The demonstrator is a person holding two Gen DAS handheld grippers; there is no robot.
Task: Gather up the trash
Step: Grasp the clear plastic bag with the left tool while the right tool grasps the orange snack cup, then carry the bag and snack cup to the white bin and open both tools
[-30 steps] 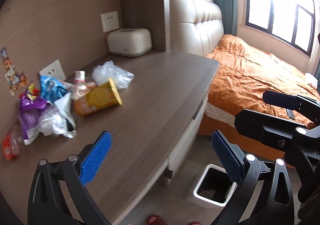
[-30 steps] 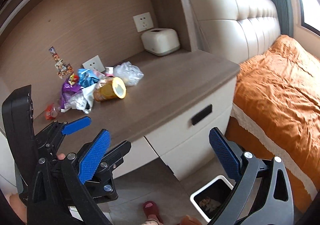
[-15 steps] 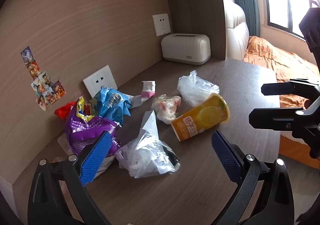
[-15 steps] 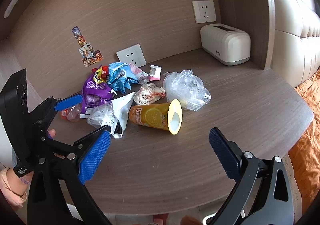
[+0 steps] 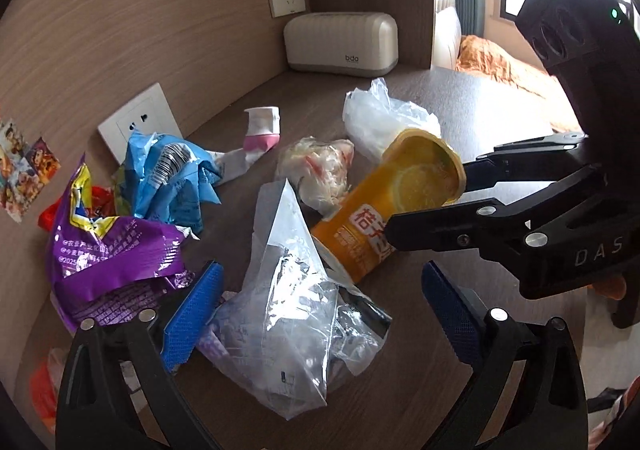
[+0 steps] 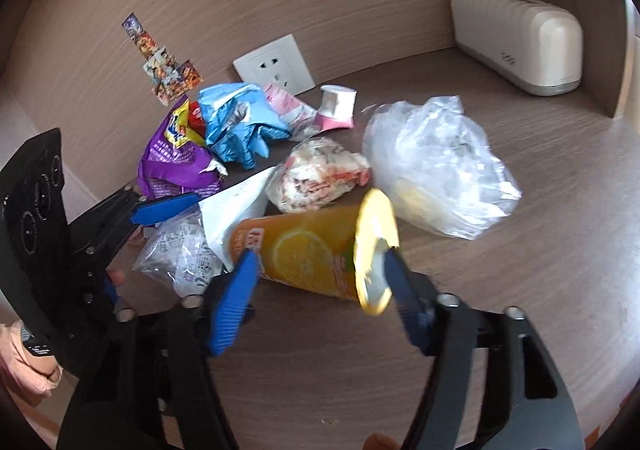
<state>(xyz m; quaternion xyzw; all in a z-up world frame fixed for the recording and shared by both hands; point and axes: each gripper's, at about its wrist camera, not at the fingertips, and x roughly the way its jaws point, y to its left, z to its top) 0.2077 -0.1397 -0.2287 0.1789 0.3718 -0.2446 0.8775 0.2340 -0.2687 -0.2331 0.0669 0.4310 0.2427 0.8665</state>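
Note:
A heap of trash lies on the wooden desk. An orange drink cup lies on its side with its mouth toward the right. My right gripper straddles it and its jaws are closing, one finger at the rim, the other by the body. I cannot see the pads pressing. My left gripper hangs over a crumpled clear wrapper, which lies between its wide jaws. Those jaws are closing slightly.
Further trash: a purple snack bag, a blue wrapper, a red-and-white wrapper, a clear plastic bag, a pink-and-white carton. A cream box stands in the back corner. Wall sockets sit behind the heap.
Both grippers swung from beside the desk in over the trash heap and came down close. The right jaws narrowed around the orange cup. The left jaws narrowed slightly over the clear wrapper.

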